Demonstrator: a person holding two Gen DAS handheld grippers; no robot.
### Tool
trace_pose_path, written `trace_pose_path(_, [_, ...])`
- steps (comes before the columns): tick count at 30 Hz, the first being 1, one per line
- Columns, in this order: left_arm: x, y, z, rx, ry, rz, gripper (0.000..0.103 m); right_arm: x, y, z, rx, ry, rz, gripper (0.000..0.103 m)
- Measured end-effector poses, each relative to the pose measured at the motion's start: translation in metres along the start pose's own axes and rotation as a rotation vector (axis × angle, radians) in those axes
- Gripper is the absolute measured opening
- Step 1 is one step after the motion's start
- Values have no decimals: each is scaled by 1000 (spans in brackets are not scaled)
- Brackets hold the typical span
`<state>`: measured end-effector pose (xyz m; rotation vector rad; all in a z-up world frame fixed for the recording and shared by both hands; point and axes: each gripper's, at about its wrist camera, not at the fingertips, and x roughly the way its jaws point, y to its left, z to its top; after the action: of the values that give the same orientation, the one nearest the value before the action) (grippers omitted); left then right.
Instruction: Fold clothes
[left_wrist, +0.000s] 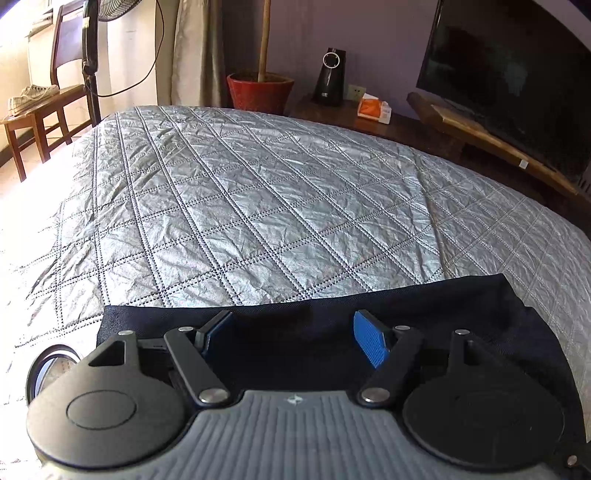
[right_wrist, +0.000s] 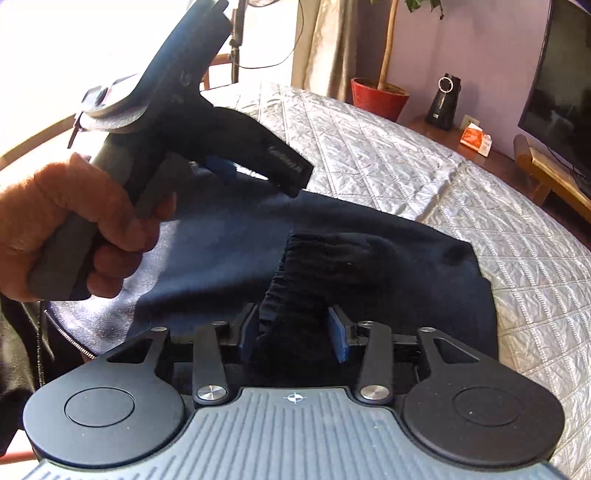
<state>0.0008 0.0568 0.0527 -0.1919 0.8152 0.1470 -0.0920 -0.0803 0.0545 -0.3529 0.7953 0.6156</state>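
A dark navy garment (right_wrist: 369, 258) lies on the silver quilted bed cover (right_wrist: 388, 147) near the front edge; it also shows in the left wrist view (left_wrist: 295, 332). My left gripper (left_wrist: 295, 332) is open wide just above the garment's far edge, its blue pads (left_wrist: 371, 343) apart and empty. In the right wrist view the left gripper (right_wrist: 258, 173) is held in a hand at the garment's left part. My right gripper (right_wrist: 295, 332) has its pads on either side of a raised fold of the garment (right_wrist: 291, 295), gripping it.
The bed cover (left_wrist: 258, 203) stretches far ahead. Beyond it stand a red plant pot (left_wrist: 260, 90), a black speaker (left_wrist: 328, 77), an orange packet (left_wrist: 373, 107) and a TV (left_wrist: 517, 74) on a wooden stand. A wooden chair (left_wrist: 40, 107) with shoes stands at left.
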Motion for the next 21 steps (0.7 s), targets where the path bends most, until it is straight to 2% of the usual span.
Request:
trace_pose_path(1, [0, -1, 0, 5, -1, 0, 68, 6, 7, 1, -18, 16, 6, 76])
trace_pose_path(2, [0, -2, 0, 10, 0, 0, 68, 14, 16, 1, -44, 46, 1, 86])
trace_pose_path(3, [1, -2, -1, 13, 3, 1, 68, 20, 25, -1, -82, 63, -27, 86])
trace_pose_path(4, [2, -2, -2, 15, 9, 2, 68, 26, 33, -3, -118, 78, -55, 78])
trace_pose_path(5, [3, -2, -2, 16, 15, 2, 68, 27, 34, -5, -134, 66, -84, 57])
trace_pose_path(6, [4, -2, -3, 16, 19, 2, 68, 27, 33, -6, -146, 54, -110, 49])
trace_pose_path(8, [5, -3, -3, 21, 25, 0, 68, 19, 14, -4, -62, 40, -68, 39])
trace_pose_path(9, [6, -4, -4, 29, 31, 1, 68, 16, 10, -5, -58, 40, -70, 37])
trace_pose_path(11, [10, -7, -6, 53, 53, 9, 68, 14, 12, -8, -172, 46, -129, 31])
trace_pose_path(15, [14, -10, -10, 75, 75, 17, 68, 14, 12, -13, -313, 52, -237, 29])
trace_pose_path(19, [12, -10, -9, 65, 65, 14, 68, 25, 21, -19, -369, 106, -176, 34])
trace_pose_path(21, [11, -10, -9, 62, 56, 9, 68, 14, 14, -11, -323, 100, -121, 38])
